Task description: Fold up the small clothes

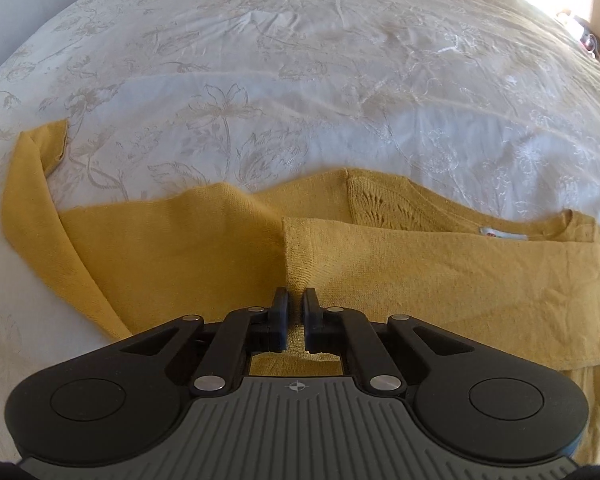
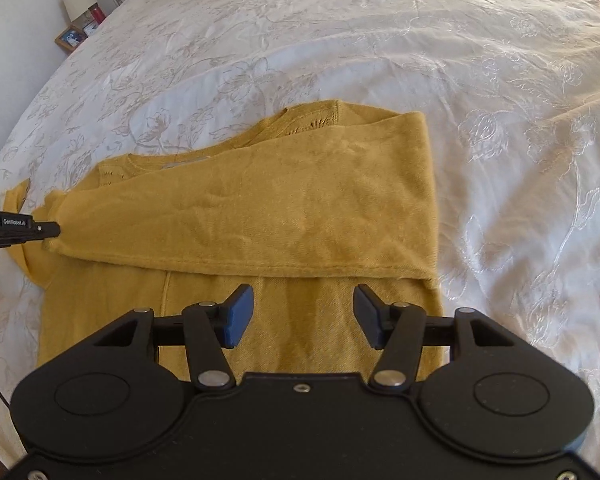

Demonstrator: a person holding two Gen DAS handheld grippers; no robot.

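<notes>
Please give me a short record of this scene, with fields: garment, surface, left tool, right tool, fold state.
garment: mustard-yellow knitted sweater, lying flat
surface: white bedspread with floral embroidery
left tool: shut on the sweater cuff
right tool: open, above the sweater body, holding nothing
fold state: one sleeve lies across the chest; other sleeve spread out to the side
background: small lamp with white shade

The left gripper (image 1: 296,300) is closed on the cuff of a folded sleeve (image 1: 300,264) of the mustard yellow knitted sweater (image 1: 440,272). Beyond the fingertips lies the white bedspread with a beige flower pattern (image 1: 300,80).
</notes>
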